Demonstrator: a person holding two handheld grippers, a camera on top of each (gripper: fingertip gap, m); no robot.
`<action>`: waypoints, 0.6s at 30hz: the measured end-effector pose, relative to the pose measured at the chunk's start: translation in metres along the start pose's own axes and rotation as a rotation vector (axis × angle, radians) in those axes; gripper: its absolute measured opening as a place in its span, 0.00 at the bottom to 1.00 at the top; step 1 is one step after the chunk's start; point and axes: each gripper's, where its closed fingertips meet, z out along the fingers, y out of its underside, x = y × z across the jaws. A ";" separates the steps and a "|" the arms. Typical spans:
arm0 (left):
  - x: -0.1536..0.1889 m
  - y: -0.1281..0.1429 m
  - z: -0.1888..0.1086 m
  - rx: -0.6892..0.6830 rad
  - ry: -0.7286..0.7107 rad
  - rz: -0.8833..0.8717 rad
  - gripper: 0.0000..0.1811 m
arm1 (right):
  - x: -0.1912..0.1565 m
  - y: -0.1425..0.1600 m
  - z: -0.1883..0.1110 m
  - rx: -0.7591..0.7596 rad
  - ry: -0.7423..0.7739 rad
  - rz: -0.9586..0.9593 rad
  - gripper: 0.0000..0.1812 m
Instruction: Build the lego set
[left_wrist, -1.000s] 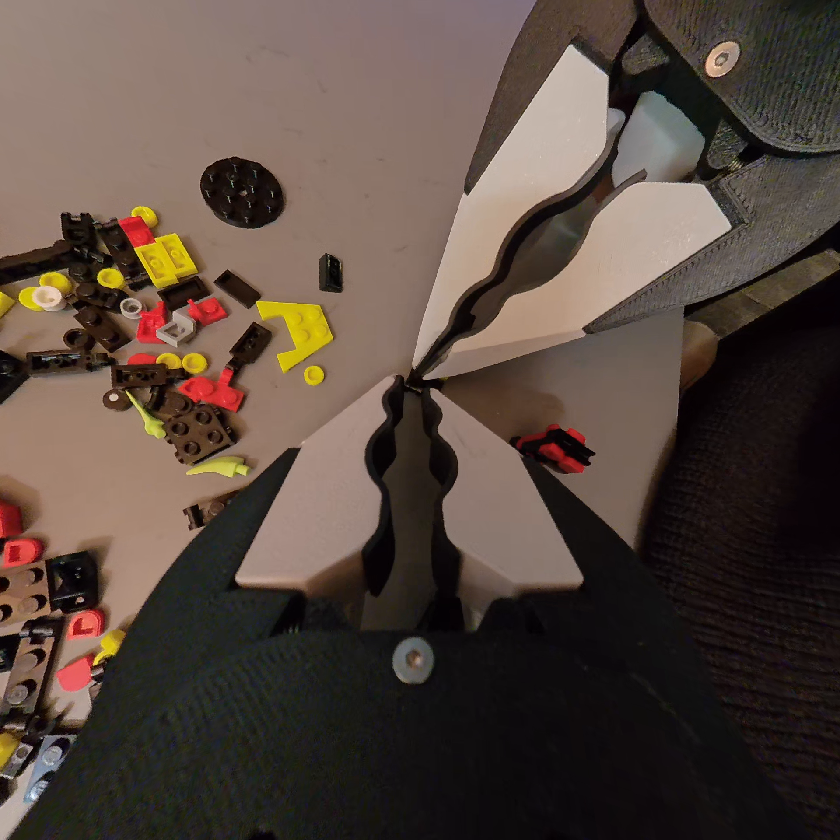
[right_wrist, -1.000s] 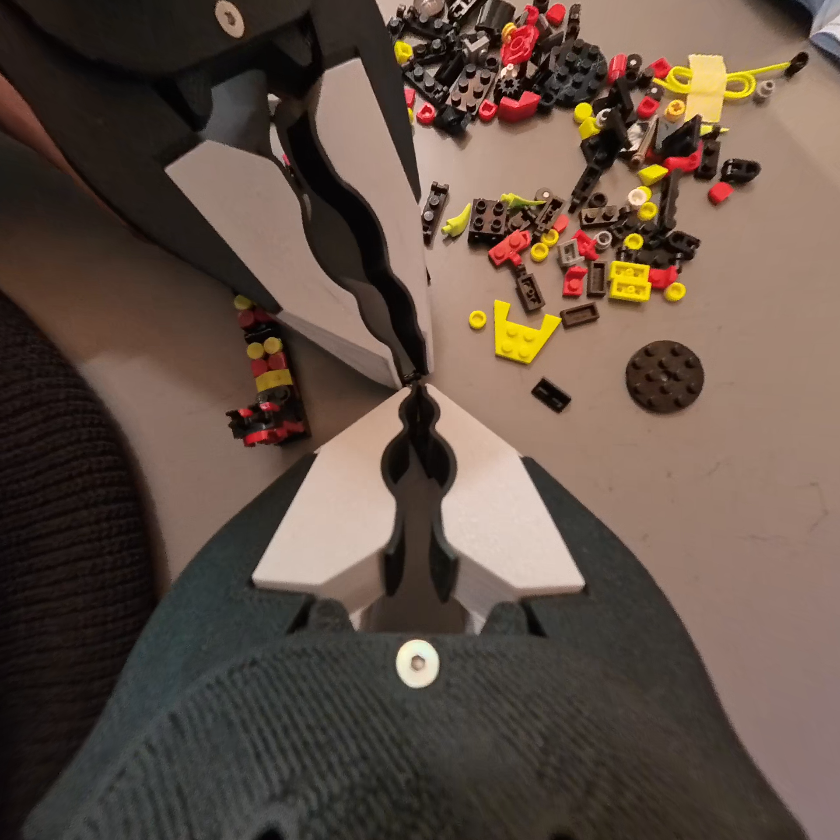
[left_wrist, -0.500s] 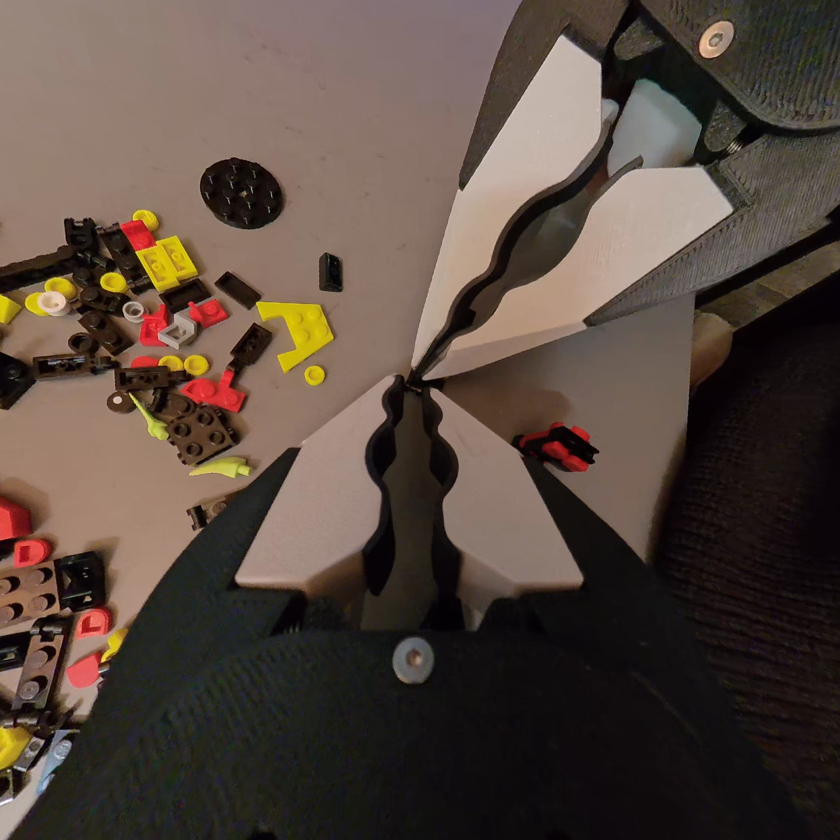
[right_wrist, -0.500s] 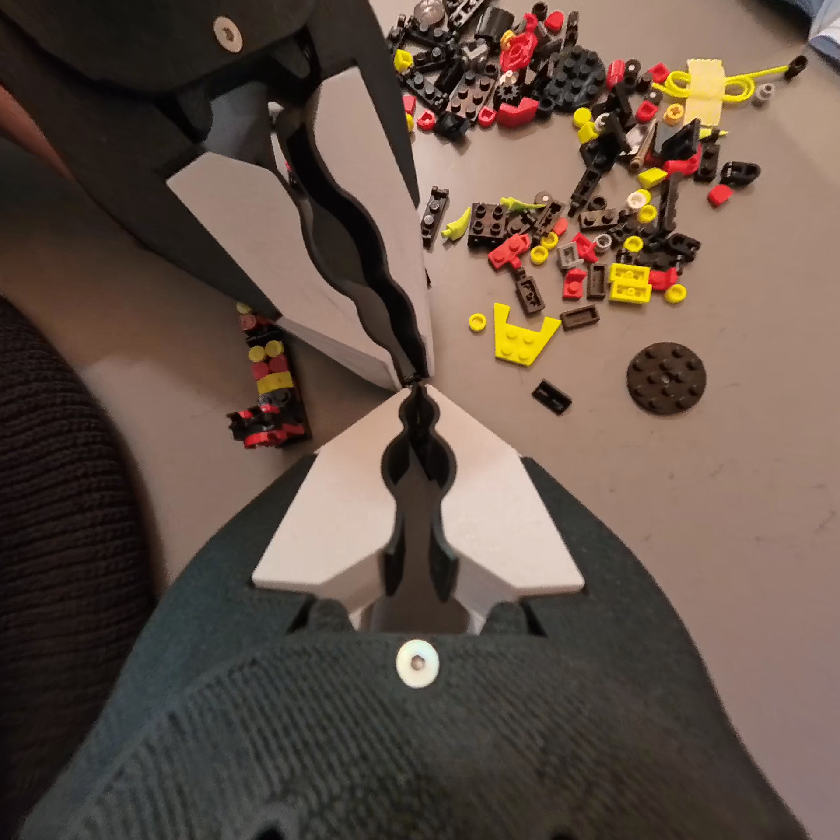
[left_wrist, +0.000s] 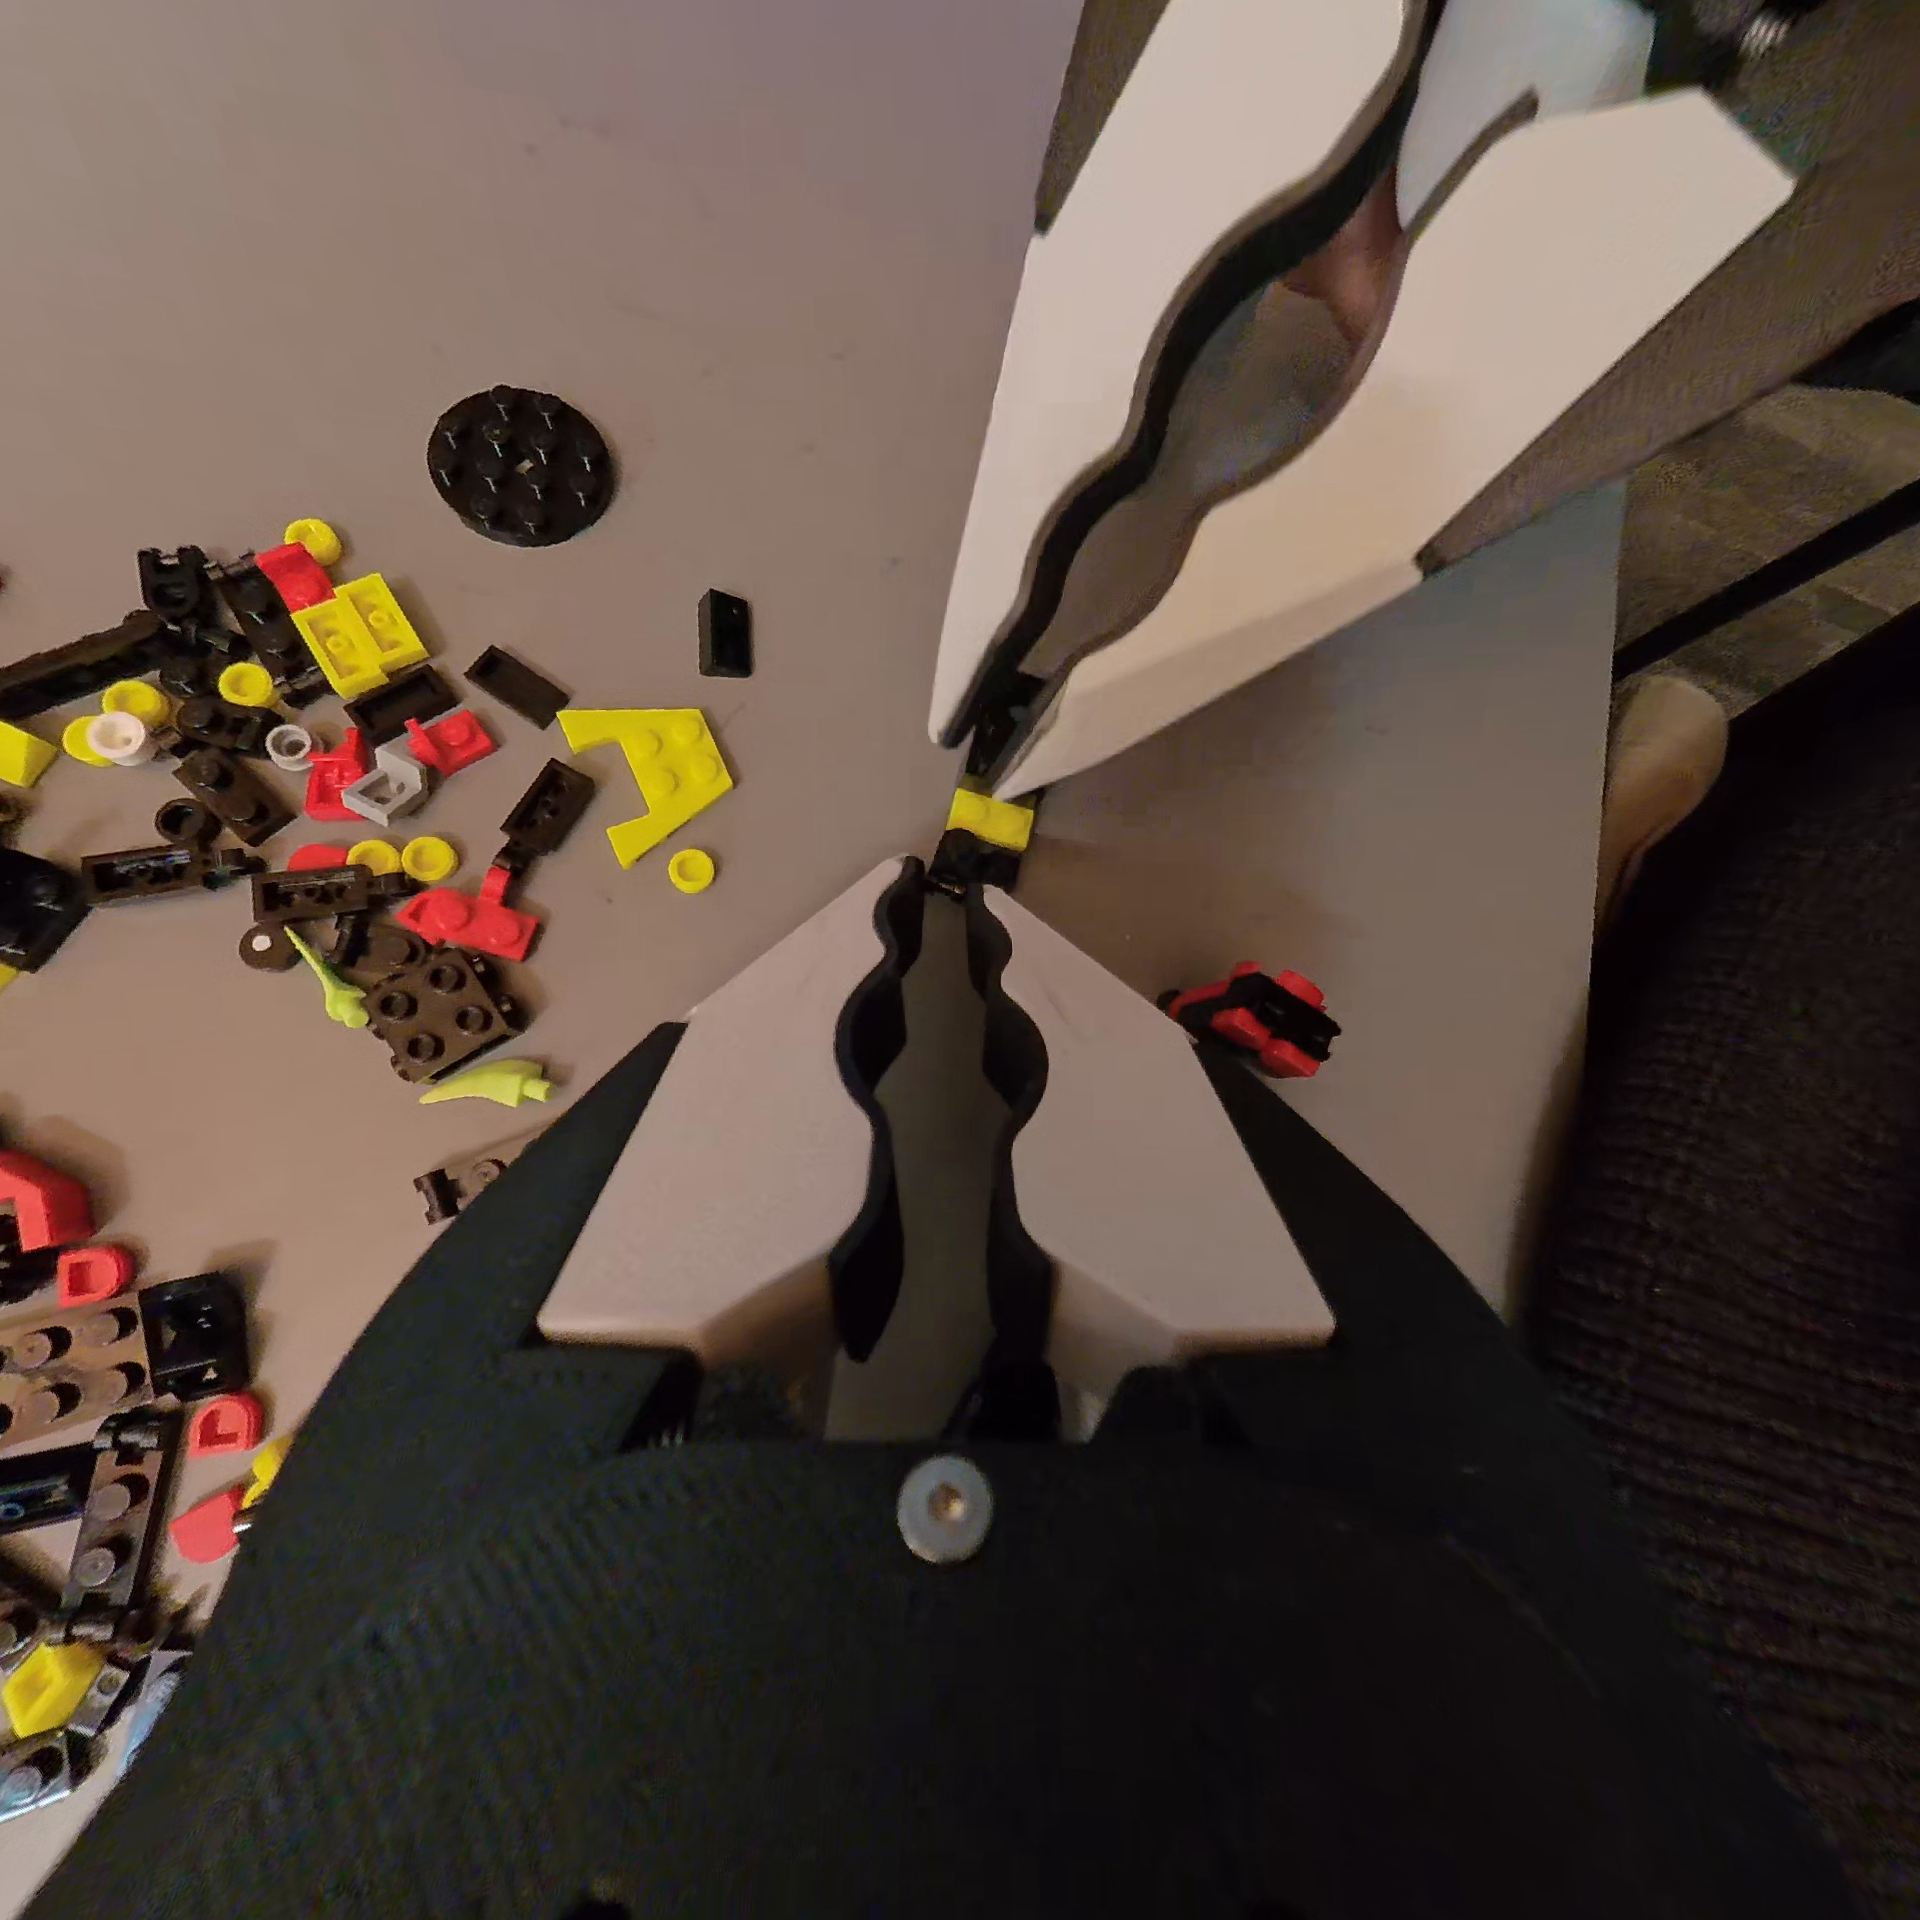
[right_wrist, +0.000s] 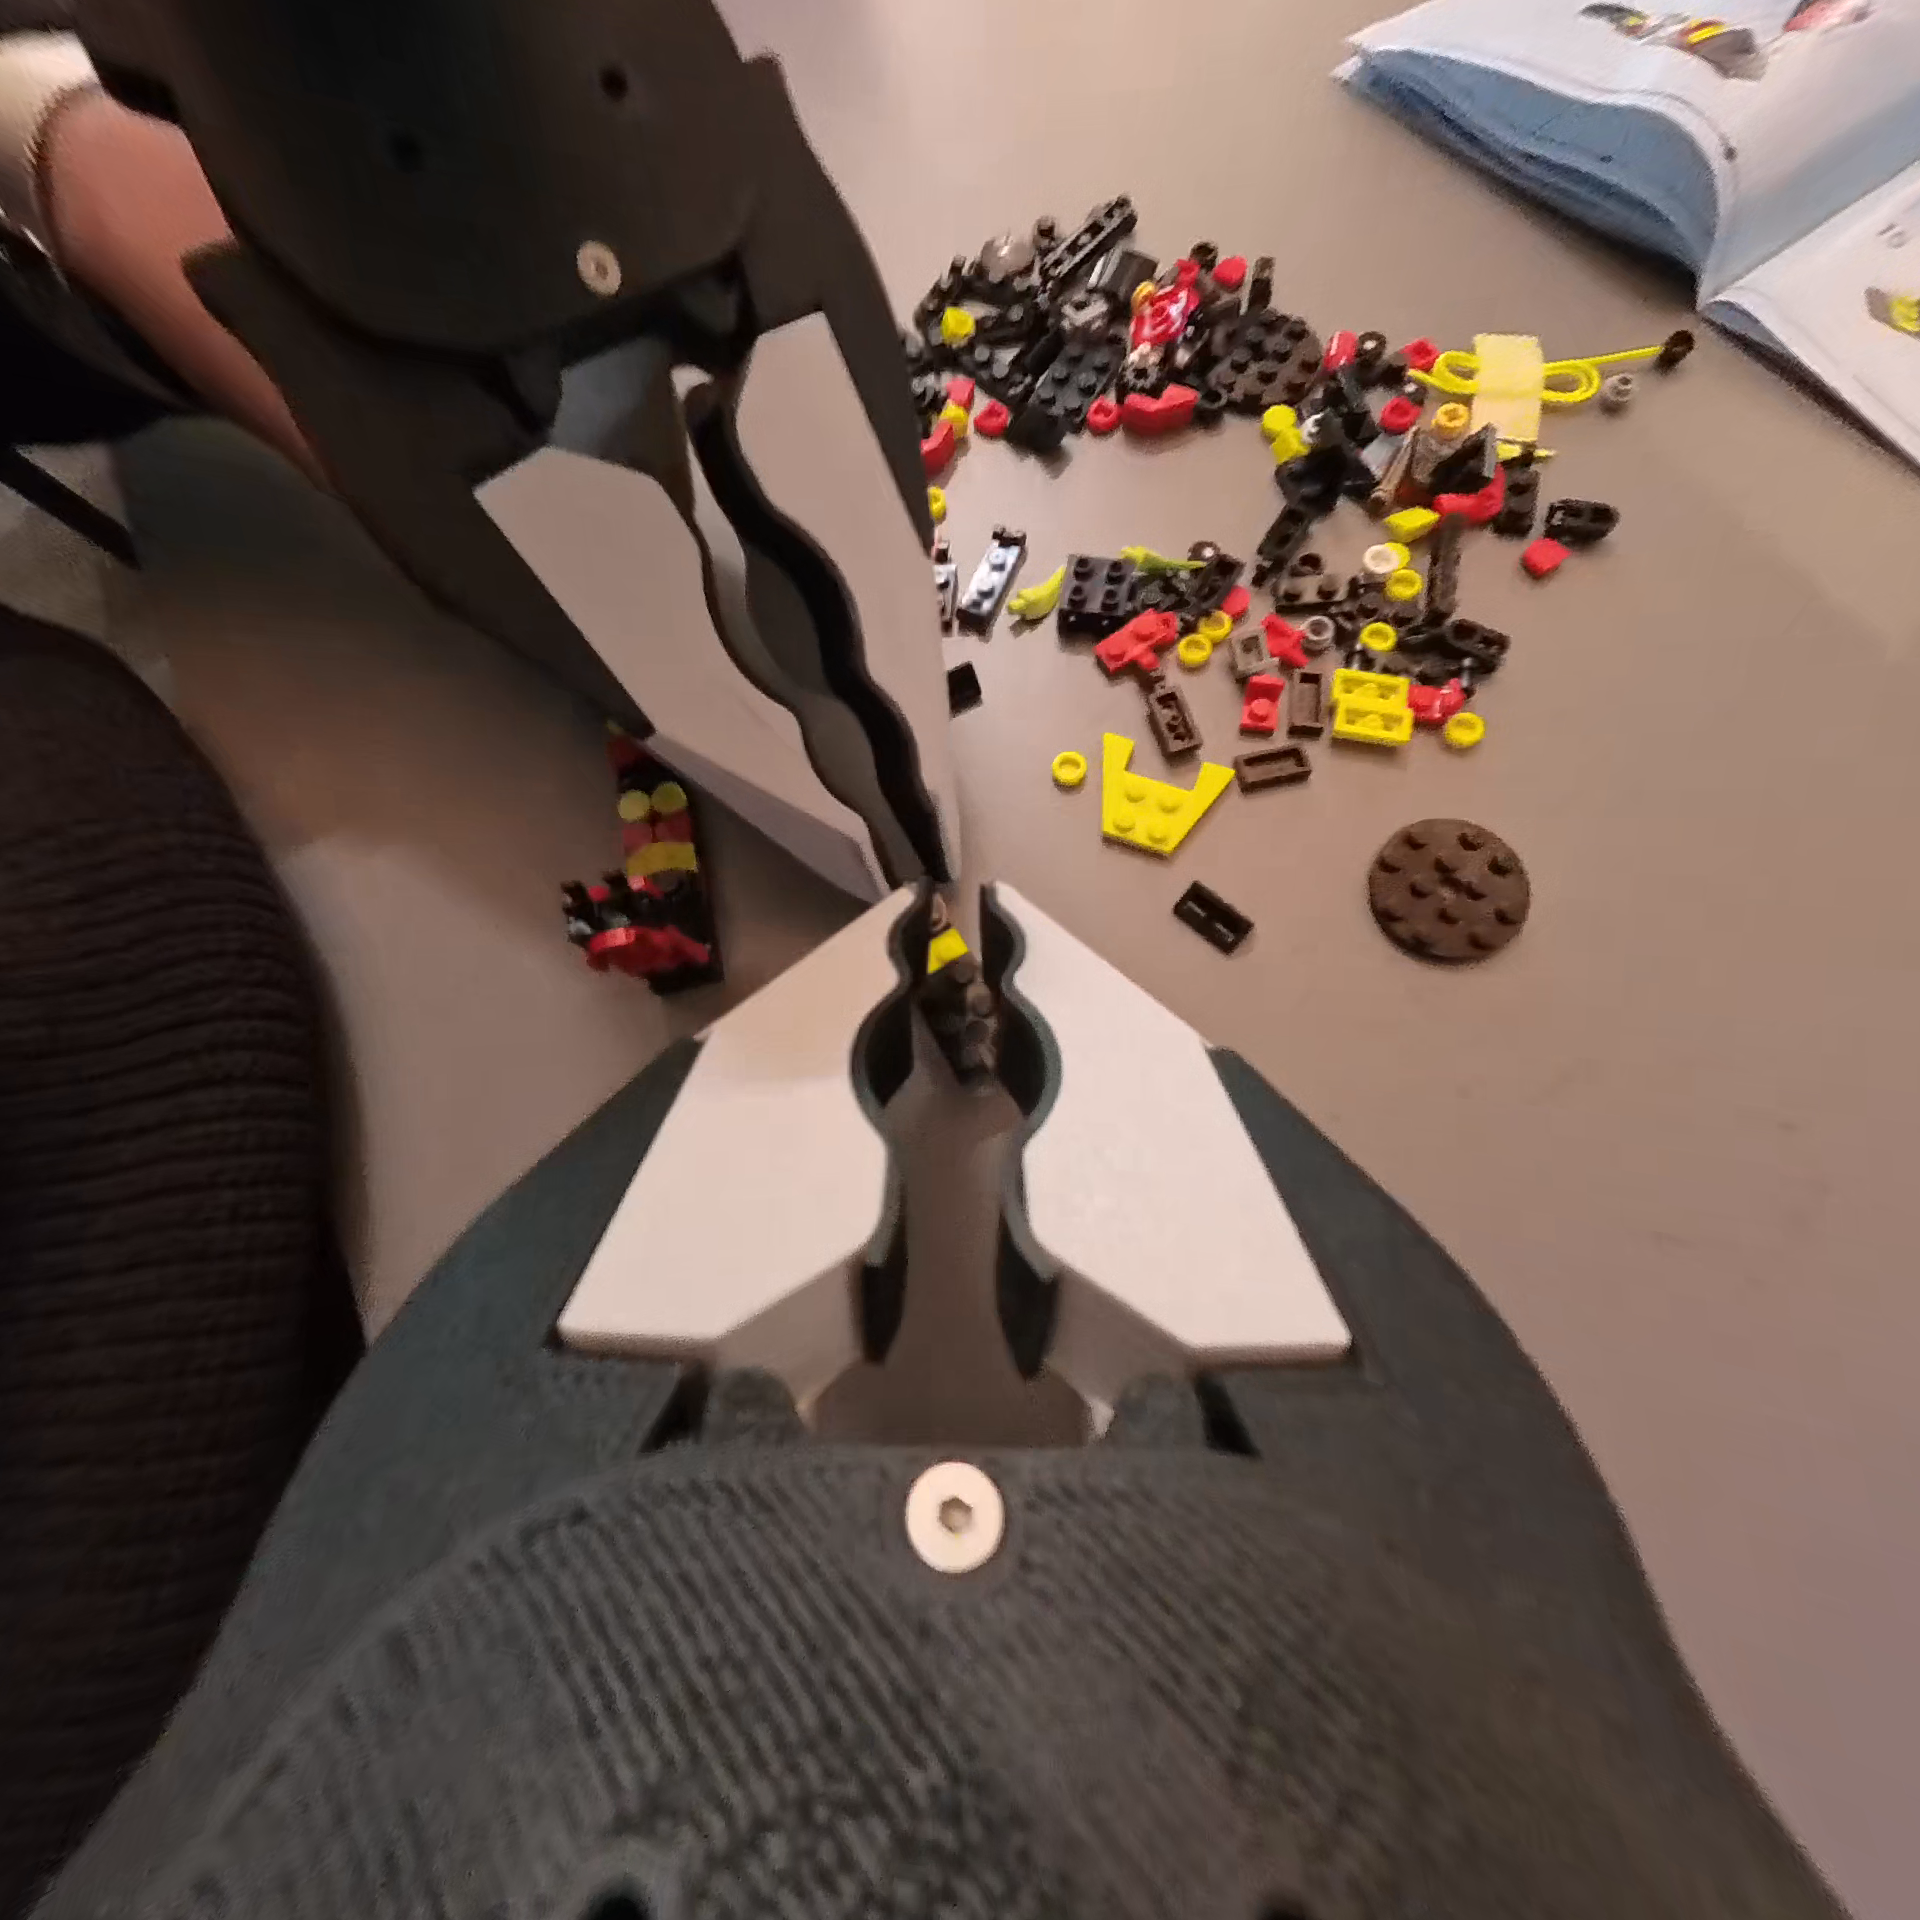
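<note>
— Both grippers meet tip to tip above the tabletop (left_wrist: 623, 208), sharing one small black-and-yellow assembly (left_wrist: 987, 821). The left gripper (left_wrist: 940, 899) is clenched on its black end; the right gripper (right_wrist: 951, 940) is pinched around the other end, with black studs showing between its fingers.

— Looks precarious to me.

— It is. Each one grips only a sliver. I'd guess that if they twist or pull unevenly, the yellow plate pops off, or the whole piece slips out and drops.

— Onto what?

— Bare tabletop right below, but the edge is close on the person's side, with dark fabric beyond. A dropped piece could bounce off.

— What else is nearby?

— A red-and-black sub-build (left_wrist: 1252, 1018) just beside the left gripper, a longer striped build (right_wrist: 649, 873) under it, a yellow wedge plate (left_wrist: 665, 774), a round black plate (left_wrist: 520, 478), and the loose pile (right_wrist: 1299, 520). An instruction booklet (right_wrist: 1662, 135) lies farther off.

— Anything blocking?

— Only the grippers themselves; they hide the joint.
</note>
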 end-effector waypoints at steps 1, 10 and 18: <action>0.000 0.000 0.000 -0.001 -0.004 0.003 0.03 | -0.001 0.002 0.002 -0.021 0.015 -0.027 0.03; 0.001 0.001 0.000 -0.008 -0.011 0.010 0.03 | -0.010 0.009 0.016 -0.130 0.081 -0.146 0.00; 0.001 0.001 0.001 -0.010 -0.014 0.014 0.03 | -0.006 0.009 0.015 -0.143 0.108 -0.136 0.00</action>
